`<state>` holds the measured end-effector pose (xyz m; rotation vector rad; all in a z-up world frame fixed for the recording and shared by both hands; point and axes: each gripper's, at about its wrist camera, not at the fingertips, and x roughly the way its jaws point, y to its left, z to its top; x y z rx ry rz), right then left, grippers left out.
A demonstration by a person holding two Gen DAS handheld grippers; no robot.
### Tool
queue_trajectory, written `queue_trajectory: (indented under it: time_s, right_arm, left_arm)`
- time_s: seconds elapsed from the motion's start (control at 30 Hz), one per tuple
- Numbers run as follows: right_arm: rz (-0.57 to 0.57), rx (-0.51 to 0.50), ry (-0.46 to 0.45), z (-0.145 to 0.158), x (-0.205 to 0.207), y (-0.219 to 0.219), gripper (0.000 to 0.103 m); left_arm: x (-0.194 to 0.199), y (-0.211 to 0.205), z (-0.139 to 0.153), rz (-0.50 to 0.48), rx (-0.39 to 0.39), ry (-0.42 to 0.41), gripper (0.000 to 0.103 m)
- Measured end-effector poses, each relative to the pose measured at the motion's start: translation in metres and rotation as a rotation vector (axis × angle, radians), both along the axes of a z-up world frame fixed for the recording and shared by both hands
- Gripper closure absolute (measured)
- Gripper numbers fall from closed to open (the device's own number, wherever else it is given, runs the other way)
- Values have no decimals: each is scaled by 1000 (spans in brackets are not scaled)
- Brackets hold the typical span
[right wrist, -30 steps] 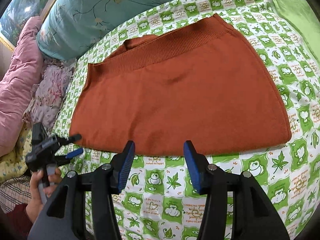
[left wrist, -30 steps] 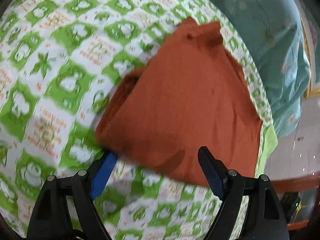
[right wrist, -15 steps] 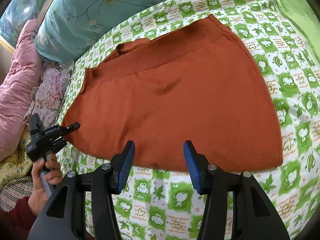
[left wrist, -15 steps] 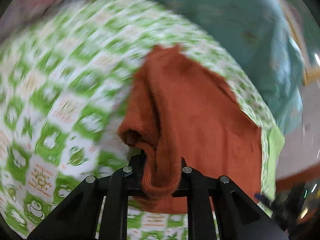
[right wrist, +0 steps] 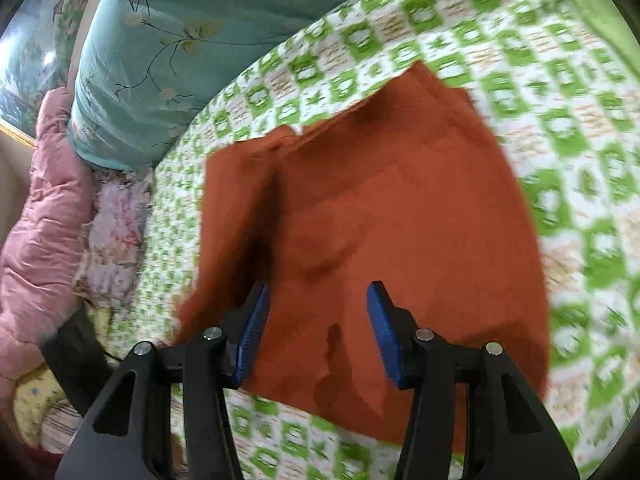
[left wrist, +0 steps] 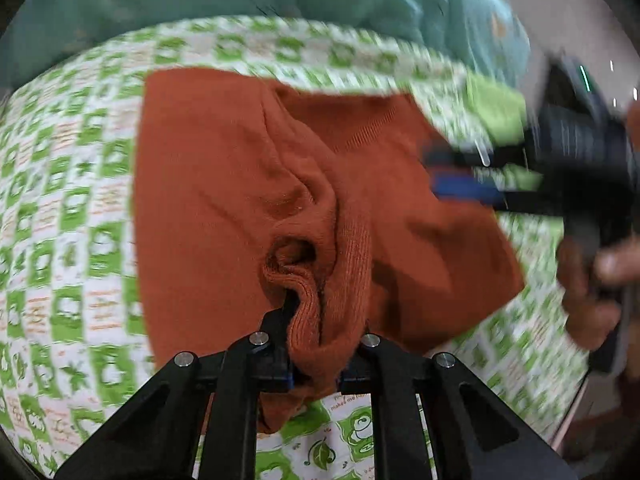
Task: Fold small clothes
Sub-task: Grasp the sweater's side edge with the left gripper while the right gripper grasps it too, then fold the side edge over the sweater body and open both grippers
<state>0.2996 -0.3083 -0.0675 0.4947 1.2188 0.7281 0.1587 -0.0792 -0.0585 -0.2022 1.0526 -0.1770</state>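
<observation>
Bed sheet (right wrist: 500, 40), green-and-white check, carries everything; teal quilt (right wrist: 168, 40) and pink quilt (right wrist: 36, 216) are bunched along its far edge. Rust-orange knit garment (right wrist: 400, 220) lies mid-bed. A second ago I see it spread flat; now its left side is lifted and doubled over toward the middle, so I read the first fold as under way, not yet laid down. Left hand-held gripper (left wrist: 316, 360) has just been closing and is now clamped on a bunched ribbed edge of the garment, carrying it across. Right hand-held gripper (right wrist: 318, 332) has been opening a little; its jaws stand apart over the near hem, nothing pinched. In the left view it hangs just over the garment's right side.
</observation>
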Motion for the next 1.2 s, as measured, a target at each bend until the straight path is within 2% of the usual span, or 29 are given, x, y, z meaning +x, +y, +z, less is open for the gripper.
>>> queue_trajectory:
  time_s: [0.03,0.07,0.2,0.3,0.33,0.37,0.4,0.43,0.47,0.57,0.67,0.77,0.87,1.0,1.07,1.2]
  right_arm:
    - [25,21,18,-4,5,9,38]
    - [51,30,35,-9,10,20,35]
    - [123,27,57,-21,24,63,34]
    - [159,17,29,-21,39,96,34]
    - [174,4,9,-20,44,108,38]
    - [186,-11,-9,-18,48,117,47]
    - [202,-35,-16,-18,51,124,77]
    - [215,-53,-19,-17,53,128,86]
    - [219,-65,-34,-13,53,130,86]
    - [213,-15,-127,17,45,112,88]
    - [161,23,-204,50,32,71,88]
    - [96,1,-249,62,25,23,88]
    - [48,-70,-245,53,29,-7,88]
    - [-32,-114,-162,18,42,-44,89]
    - [-41,-132,-153,9,43,-50,89]
    - [-28,-151,-144,-7,49,-55,89]
  left_arm:
    - [2,-4,-4,-11,16,6,92]
    - [2,-7,-6,-15,23,8,92]
    - [4,-7,-6,-20,37,11,92]
    - [8,-10,-6,-30,50,11,92]
    - [8,-9,-4,-33,54,8,92]
    - [9,-9,-3,-34,55,6,92]
    - [9,-9,-2,-36,52,4,92]
    - [9,-8,2,-40,38,0,92]
    - [10,-8,6,-43,25,-6,92]
    - [9,-10,27,-78,-23,-32,92]
    - [10,-28,47,-146,-99,-76,92]
    - [19,-56,53,-221,-154,-91,92]
    - [32,-91,44,-288,-151,-87,92]
    - [49,-122,20,-351,-168,-32,92]
    - [48,-137,16,-372,-195,-4,92]
    - [49,-151,5,-365,-196,38,92]
